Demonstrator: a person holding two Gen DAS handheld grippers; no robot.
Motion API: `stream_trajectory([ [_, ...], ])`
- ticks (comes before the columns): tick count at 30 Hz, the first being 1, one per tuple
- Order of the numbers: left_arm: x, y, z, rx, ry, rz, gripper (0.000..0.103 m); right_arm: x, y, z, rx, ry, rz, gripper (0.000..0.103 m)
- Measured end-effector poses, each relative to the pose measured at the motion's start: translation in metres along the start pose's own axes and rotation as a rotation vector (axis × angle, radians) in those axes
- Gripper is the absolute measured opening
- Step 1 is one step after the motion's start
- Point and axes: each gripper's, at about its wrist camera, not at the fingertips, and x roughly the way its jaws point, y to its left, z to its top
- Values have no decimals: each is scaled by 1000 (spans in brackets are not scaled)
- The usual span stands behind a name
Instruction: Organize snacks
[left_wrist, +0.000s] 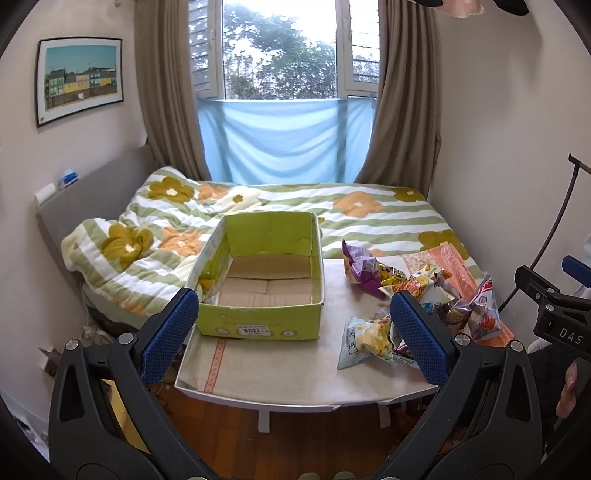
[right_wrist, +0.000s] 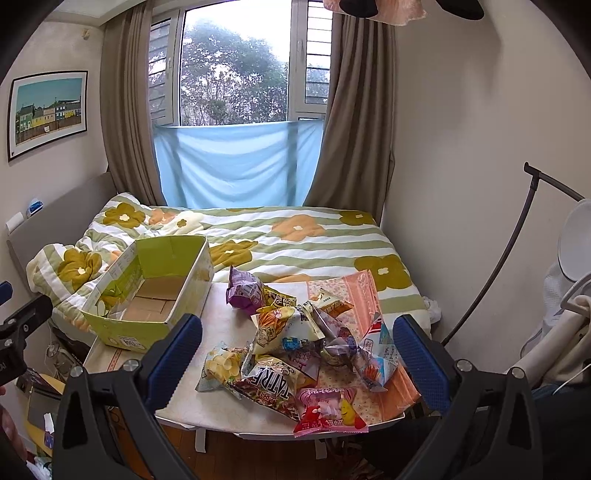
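An empty green cardboard box (left_wrist: 258, 325) stands on the left of a small white table (left_wrist: 273, 373); it also shows in the right wrist view (right_wrist: 122, 332). A pile of several snack bags (right_wrist: 295, 343) lies on the table's right half, also seen in the left wrist view (left_wrist: 436, 295). A pale blue chip bag (left_wrist: 367, 341) lies nearest the box. A pink candy bag (right_wrist: 328, 410) sits at the front edge. My left gripper (left_wrist: 295, 332) is open and empty, held before the table. My right gripper (right_wrist: 299, 354) is open and empty, in front of the pile.
A bed with a flowered striped duvet (left_wrist: 295, 210) lies behind the table, under a window with brown curtains. A black lamp stand (right_wrist: 517, 258) and white fan stand at the right. Clutter lies on the wooden floor at left. The right gripper's body (left_wrist: 554, 314) shows at right.
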Motion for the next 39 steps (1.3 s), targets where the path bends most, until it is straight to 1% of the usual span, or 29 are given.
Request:
stream_trajectory([
  [39,7,1,-3,2,15,-7,103,2,-1,-1,0,4,0,103],
])
